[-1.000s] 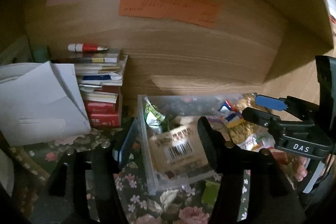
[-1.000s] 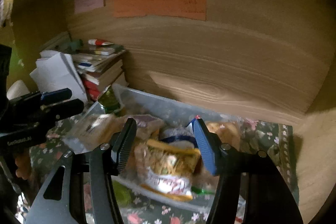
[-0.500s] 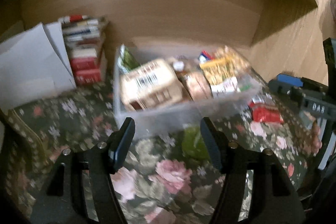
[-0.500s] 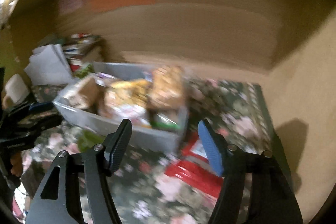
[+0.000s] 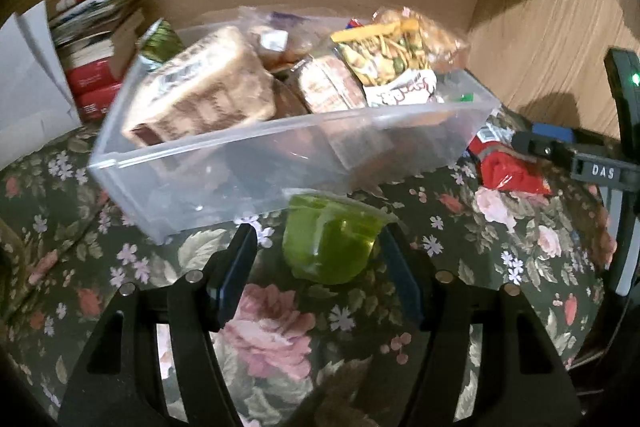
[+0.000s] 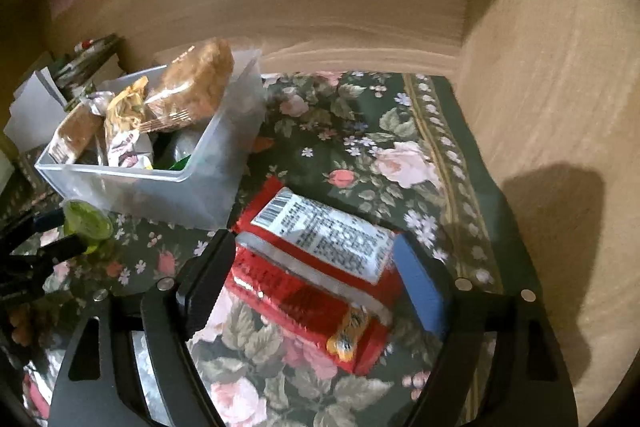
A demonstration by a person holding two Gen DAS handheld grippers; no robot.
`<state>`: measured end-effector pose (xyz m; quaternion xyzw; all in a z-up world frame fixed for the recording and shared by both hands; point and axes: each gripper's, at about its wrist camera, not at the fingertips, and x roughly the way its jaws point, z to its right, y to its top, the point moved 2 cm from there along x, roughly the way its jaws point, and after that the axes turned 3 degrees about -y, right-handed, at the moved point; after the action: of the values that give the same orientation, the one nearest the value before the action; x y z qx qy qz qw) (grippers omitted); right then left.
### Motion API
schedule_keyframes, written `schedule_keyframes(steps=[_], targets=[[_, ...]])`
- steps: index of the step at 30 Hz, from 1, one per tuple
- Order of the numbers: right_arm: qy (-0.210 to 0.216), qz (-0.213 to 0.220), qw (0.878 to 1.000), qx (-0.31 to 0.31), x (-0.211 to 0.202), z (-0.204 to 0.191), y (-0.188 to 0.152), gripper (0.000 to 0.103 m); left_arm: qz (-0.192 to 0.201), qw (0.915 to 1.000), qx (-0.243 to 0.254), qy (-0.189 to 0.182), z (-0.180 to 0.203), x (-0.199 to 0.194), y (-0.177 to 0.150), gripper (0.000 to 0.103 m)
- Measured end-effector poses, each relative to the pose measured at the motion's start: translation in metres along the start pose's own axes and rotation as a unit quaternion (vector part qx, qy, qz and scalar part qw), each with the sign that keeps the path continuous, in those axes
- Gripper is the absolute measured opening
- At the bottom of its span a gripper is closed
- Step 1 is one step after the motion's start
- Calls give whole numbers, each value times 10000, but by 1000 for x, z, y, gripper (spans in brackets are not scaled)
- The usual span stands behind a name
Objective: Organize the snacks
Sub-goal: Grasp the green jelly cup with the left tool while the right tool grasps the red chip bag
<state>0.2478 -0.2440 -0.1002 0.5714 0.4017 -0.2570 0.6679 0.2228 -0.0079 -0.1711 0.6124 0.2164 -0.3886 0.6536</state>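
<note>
Straddling red packet [image 6: 316, 267] with my right hand-held gripper [image 6: 316, 259], jaws just widened, not clamped; packet flat on surface, long axis diagonal. Left hand-held gripper [image 5: 316, 259] released around green cup [image 5: 332, 243] beside bin [image 5: 240, 163].

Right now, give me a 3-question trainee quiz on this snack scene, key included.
1. True or false: the green jelly cup already sits inside the clear bin.
2. Which item lies between the right gripper jaws? A) red snack packet B) book C) jelly cup
3. Fill in: both loose snacks rest on the ____ tablecloth.

Key:
1. False. It stands on the cloth in front of the bin, between the open jaws of the left gripper.
2. A, the red snack packet; the jaws have just been opening and do not press it.
3. Floral.
</note>
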Motion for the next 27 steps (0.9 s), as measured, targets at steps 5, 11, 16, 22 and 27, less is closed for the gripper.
schedule_keyframes(steps=[5, 11, 16, 22, 27], targets=[[183, -235, 9995, 68, 24, 2, 15, 83, -60, 10000, 10, -4, 3, 10, 3, 64], [294, -541, 9980, -159, 41, -9, 8, 86, -104, 9998, 12, -151, 6, 14, 3, 48], [530, -623, 9965, -199, 27, -18, -7, 86, 32, 9999, -24, -154, 3, -1, -3, 48], [714, -663, 9948, -283, 0, -36, -30, 86, 143, 9997, -118, -145, -4, -22, -12, 46], [738, -570, 9949, -386, -20, -51, -46, 93, 273, 9995, -159, -90, -13, -42, -20, 46]])
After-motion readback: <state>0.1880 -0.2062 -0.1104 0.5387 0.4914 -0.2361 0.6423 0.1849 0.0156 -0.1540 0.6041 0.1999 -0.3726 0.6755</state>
